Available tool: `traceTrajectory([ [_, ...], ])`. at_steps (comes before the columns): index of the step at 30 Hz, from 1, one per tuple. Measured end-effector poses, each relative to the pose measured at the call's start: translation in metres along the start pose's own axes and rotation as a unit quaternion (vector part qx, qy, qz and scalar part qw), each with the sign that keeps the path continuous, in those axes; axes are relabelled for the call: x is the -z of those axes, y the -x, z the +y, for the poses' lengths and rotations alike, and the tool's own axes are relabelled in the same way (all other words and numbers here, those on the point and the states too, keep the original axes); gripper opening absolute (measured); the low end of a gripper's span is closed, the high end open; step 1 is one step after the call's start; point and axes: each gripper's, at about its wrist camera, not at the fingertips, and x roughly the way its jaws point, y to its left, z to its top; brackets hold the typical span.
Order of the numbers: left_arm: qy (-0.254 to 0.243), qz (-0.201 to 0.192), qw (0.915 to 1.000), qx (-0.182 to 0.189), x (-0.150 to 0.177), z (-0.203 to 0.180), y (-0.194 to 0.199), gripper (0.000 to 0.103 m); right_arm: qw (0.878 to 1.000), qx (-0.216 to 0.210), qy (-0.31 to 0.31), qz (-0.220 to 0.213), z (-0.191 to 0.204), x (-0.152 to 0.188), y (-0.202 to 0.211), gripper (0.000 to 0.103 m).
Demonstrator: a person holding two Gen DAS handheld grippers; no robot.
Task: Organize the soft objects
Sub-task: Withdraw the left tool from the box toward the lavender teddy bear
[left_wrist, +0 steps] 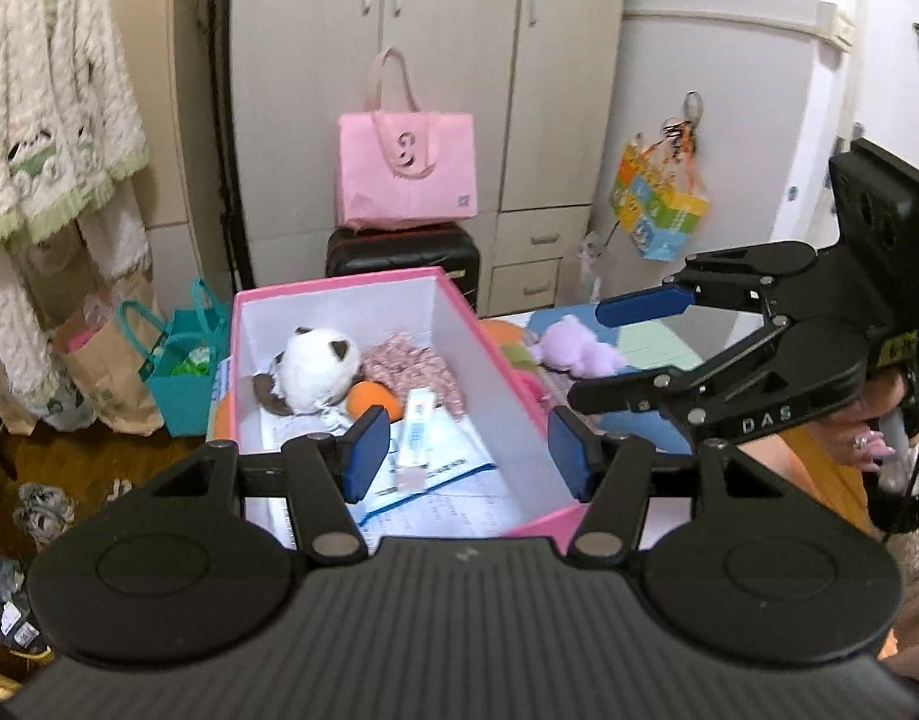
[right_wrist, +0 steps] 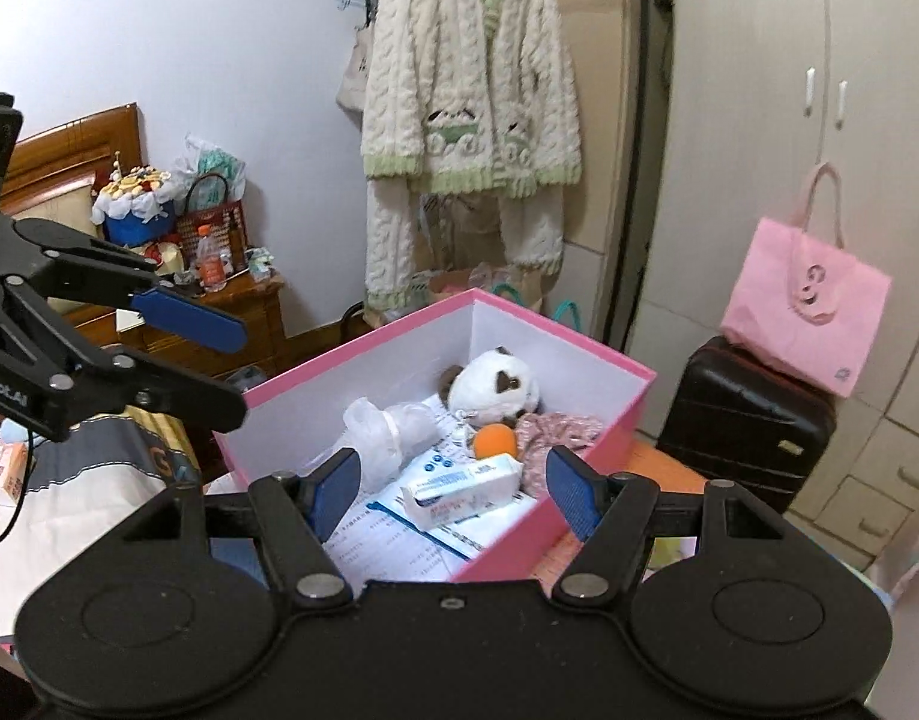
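An open pink box (left_wrist: 339, 288) (right_wrist: 555, 330) holds a white-and-brown plush toy (left_wrist: 315, 372) (right_wrist: 495, 387), an orange ball (left_wrist: 372, 399) (right_wrist: 495, 441), a floral pink cloth (left_wrist: 417, 369) (right_wrist: 555, 426), a white carton (left_wrist: 417, 426) (right_wrist: 459, 486), a plastic bag (right_wrist: 387, 426) and papers. A purple plush (left_wrist: 597, 357) lies outside, right of the box. My left gripper (left_wrist: 468, 456) (right_wrist: 243, 372) hovers open over the box's near end, with nothing between its fingers. My right gripper (right_wrist: 453, 492) (left_wrist: 588, 354) is also open and holds nothing; it hangs above the box's right side, near the purple plush.
A pink tote bag (left_wrist: 405, 174) (right_wrist: 807, 312) sits on a black suitcase (right_wrist: 747, 420) before the wardrobe. A fleece jacket (right_wrist: 471, 114) hangs on the wall. Paper and teal bags (left_wrist: 177, 366) stand on the floor at left. A cluttered wooden nightstand (right_wrist: 243, 306) is beyond the box.
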Motion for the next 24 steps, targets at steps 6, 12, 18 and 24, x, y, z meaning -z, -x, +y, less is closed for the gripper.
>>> traceTrajectory([
  [6, -0.021, -0.008, 0.9996, 0.02, 0.008, -0.034, 0.011, 0.057, 0.999, 0.028, -0.006, -0.017, -0.009, 0.017, 0.041, 0.073],
  [12, -0.044, 0.002, 0.9982, 0.04, 0.016, -0.068, 0.004, 0.057, 0.998, 0.046, -0.028, -0.03, -0.023, 0.037, 0.069, 0.073],
  [18, -0.064, 0.013, 0.9969, 0.044, 0.024, -0.098, -0.011, 0.057, 0.997, 0.054, -0.044, -0.043, -0.034, 0.059, 0.086, 0.073],
  [24, -0.061, 0.03, 0.9958, 0.062, 0.026, -0.12, -0.033, 0.057, 0.995, 0.064, -0.055, -0.044, -0.051, 0.08, 0.091, 0.074],
])
